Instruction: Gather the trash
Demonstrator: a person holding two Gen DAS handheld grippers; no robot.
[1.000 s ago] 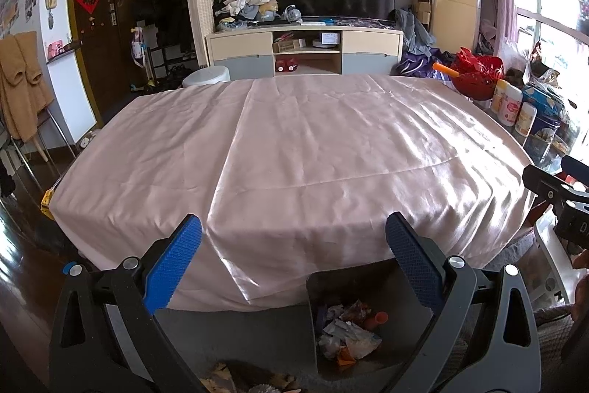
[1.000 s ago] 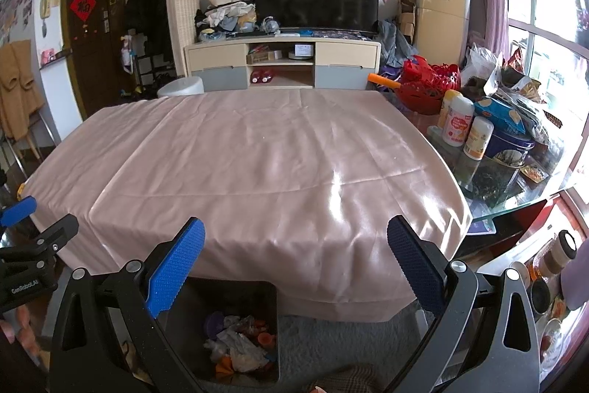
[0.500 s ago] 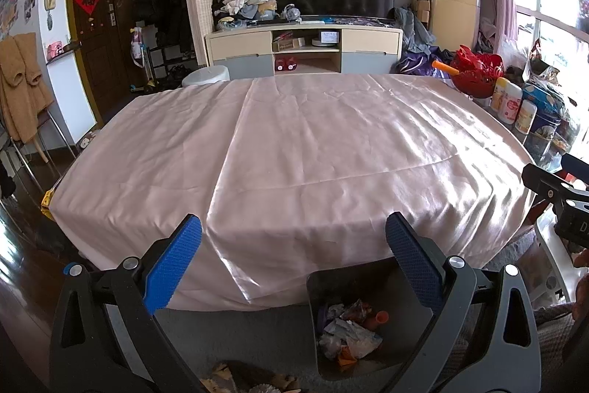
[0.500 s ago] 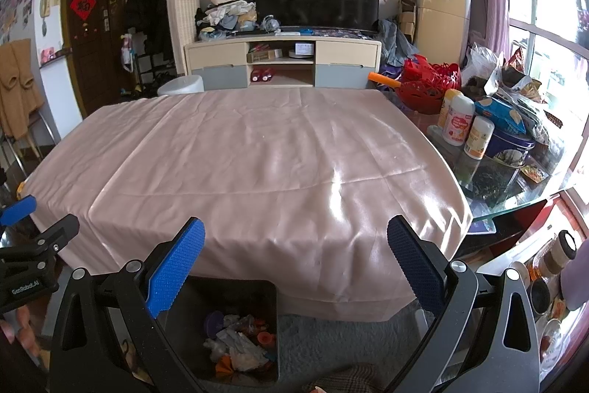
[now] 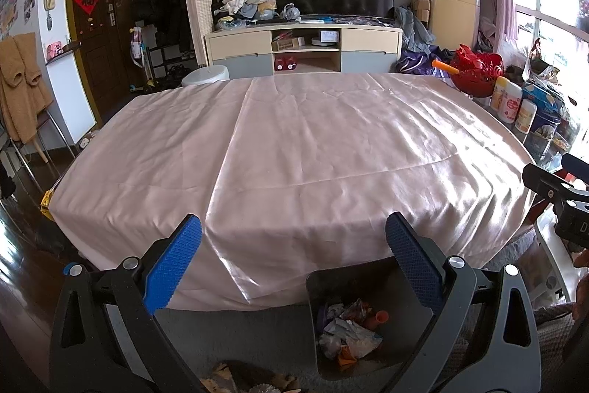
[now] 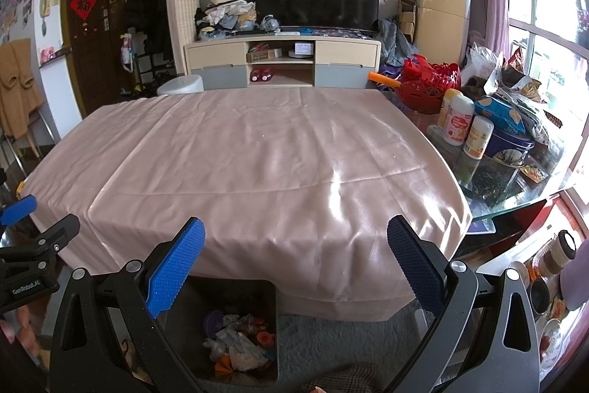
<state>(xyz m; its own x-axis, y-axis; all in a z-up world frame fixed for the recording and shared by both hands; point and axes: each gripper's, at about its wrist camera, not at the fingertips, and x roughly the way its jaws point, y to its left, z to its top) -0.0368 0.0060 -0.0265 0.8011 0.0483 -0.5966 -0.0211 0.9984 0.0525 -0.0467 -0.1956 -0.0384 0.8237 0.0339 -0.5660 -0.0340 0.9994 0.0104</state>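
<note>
A dark bin (image 5: 368, 286) (image 6: 254, 293) stands on the grey carpet at the table's near edge. It holds crumpled paper and wrappers (image 5: 346, 334) (image 6: 239, 341). My left gripper (image 5: 294, 256) is open and empty, held above the floor in front of the table. My right gripper (image 6: 296, 256) is open and empty too, to the right of the left one. The pink tablecloth (image 5: 294, 150) (image 6: 250, 164) shows no loose trash. The right gripper shows at the left wrist view's right edge (image 5: 552, 190).
Bottles, tins and bags (image 6: 489, 131) crowd the glass table end at the right. A red basket (image 5: 475, 72) stands at the far right. A TV cabinet (image 6: 283, 61) and a white stool (image 5: 206, 76) stand beyond the table.
</note>
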